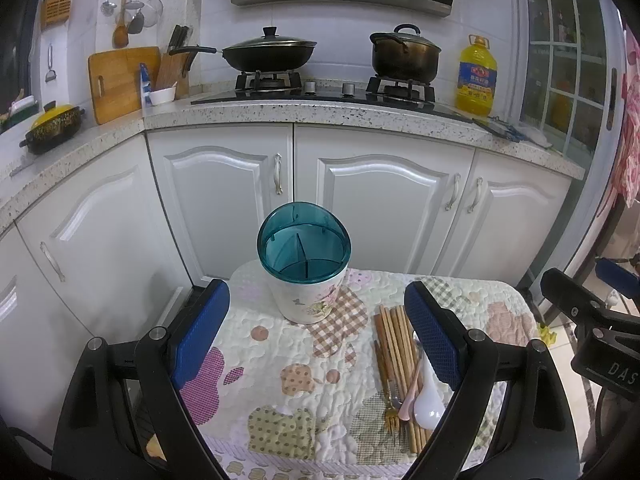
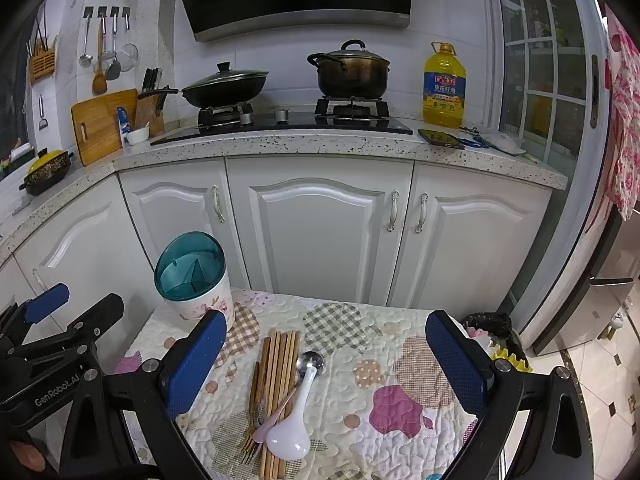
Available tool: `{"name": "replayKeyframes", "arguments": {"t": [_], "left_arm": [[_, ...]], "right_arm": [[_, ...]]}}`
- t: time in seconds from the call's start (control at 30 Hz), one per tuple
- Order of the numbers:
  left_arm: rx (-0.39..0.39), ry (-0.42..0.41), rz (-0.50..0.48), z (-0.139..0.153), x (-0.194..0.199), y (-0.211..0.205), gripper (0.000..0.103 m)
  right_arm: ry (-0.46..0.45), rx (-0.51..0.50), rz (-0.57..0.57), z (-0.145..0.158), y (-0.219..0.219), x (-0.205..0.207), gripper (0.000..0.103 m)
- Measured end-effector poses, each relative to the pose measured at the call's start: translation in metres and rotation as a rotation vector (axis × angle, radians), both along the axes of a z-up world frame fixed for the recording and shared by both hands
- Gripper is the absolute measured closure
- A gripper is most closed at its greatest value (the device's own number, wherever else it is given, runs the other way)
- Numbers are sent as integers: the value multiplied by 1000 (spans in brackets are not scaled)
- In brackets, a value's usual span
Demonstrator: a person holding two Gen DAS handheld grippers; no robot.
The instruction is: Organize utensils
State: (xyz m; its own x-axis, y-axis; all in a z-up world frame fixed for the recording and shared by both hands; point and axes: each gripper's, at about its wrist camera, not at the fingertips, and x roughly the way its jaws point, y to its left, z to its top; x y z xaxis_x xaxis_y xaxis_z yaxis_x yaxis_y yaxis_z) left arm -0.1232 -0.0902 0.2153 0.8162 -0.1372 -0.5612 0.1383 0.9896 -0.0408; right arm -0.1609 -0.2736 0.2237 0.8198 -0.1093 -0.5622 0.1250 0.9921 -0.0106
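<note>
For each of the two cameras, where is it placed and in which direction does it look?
Left wrist: on the left gripper, open, facing the utensil holder; the right gripper's edge shows.
Right wrist: on the right gripper, open, above the chopsticks and white spoon; the left gripper shows.
Shared: holder, utensils, quilted cloth, stove.

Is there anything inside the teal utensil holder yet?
No, the utensil holder shows only bare dividers, while the chopsticks and spoons lie on the table.

Chopsticks point(image 1: 394, 344) partly hidden behind left gripper point(image 1: 320, 336) finger; oil bottle point(image 2: 444, 86) label unreadable.
</note>
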Motion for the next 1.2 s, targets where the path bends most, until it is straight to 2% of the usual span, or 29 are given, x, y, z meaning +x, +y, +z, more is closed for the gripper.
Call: {"name": "replayKeyframes", "arguments": {"t": [0.5,1.2], "left_arm": [[-15,4,-8,2,-1,-2,14],[-23,45,-20,-14,1,-4,14]], "right_arm": [[11,-12,-3,-4,1,0,4],[40,-10,-4,-11,1,3,4]]}}
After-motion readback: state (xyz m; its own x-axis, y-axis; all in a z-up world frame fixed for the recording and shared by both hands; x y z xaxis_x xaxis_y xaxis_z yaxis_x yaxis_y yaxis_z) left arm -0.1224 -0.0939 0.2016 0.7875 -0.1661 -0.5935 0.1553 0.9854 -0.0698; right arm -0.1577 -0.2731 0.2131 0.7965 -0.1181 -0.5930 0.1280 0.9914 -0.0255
